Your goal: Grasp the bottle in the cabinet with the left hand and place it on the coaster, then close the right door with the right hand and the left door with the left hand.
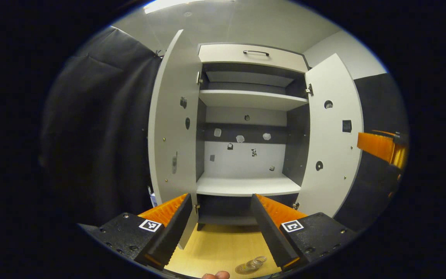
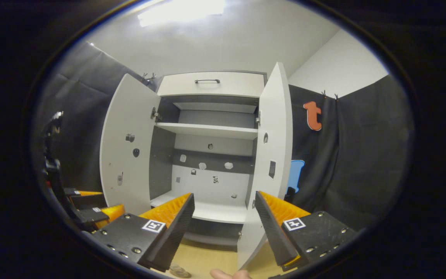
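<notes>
Now at the door-closing step, by judgement; bottle [image 1: 251,265] out of cabinet [image 1: 246,186], lying clear and glassy low on pale wooden tabletop [image 1: 223,244]; coaster not discernible; left tool [image 1: 220,224] wide open, empty; right tool [image 2: 223,228] wide open, empty, near edge of right door [image 2: 269,162]; next, push that flat matte panel shut.

Cabinet [image 1: 246,99] panels looking like smooth matt laminate. Drawer handle [image 1: 256,52] appearing metal. Tabletop [image 1: 223,248] showing light wood finish. Bottle [image 1: 251,265] appearing clear glossy plastic. Booth wall [image 2: 362,162] hanging as matt cloth.
</notes>
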Tool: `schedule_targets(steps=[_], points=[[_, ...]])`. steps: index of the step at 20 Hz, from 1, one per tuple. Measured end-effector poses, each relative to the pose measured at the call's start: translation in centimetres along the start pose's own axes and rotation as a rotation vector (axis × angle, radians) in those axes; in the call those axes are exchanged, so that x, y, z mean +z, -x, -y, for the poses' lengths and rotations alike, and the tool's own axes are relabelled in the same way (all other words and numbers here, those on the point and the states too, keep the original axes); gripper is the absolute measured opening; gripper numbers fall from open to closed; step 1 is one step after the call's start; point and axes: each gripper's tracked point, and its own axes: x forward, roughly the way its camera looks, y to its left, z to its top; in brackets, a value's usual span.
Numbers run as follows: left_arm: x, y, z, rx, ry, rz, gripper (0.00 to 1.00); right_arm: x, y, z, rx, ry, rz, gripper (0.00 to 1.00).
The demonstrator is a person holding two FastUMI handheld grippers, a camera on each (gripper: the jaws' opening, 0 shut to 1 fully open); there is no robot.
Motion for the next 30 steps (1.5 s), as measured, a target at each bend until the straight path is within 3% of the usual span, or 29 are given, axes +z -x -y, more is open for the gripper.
schedule_targets(steps=[5, 13, 24, 26, 28, 30], points=[[-9.2, -0.2, 3.0, -0.136, 0.043, -0.163, 0.96, 0.1, -0.1, 0.8, -0.015, 0.008, 0.003, 0.95], [-21.7, 0.0, 7.0, -0.265, 0.081, -0.383, 0.97, -0.2, -0.1, 2.5, -0.047, 0.036, -0.01, 0.95], [-31.6, -1.9, 10.2, -0.299, 0.042, -0.517, 0.97, -0.7, 0.2, 5.5, -0.093, 0.067, -0.028, 0.95], [-32.3, -2.4, 10.2, -0.291, 0.012, -0.517, 0.95, -0.8, 0.3, 6.1, -0.102, 0.071, -0.032, 0.95], [-32.2, -3.2, 10.1, -0.282, -0.01, -0.493, 0.86, -1.0, 0.3, 6.3, -0.106, 0.074, -0.037, 0.95], [-32.1, -3.5, 9.9, -0.276, -0.032, -0.49, 0.62, -1.1, 0.1, 6.6, -0.108, 0.069, -0.039, 0.95]])
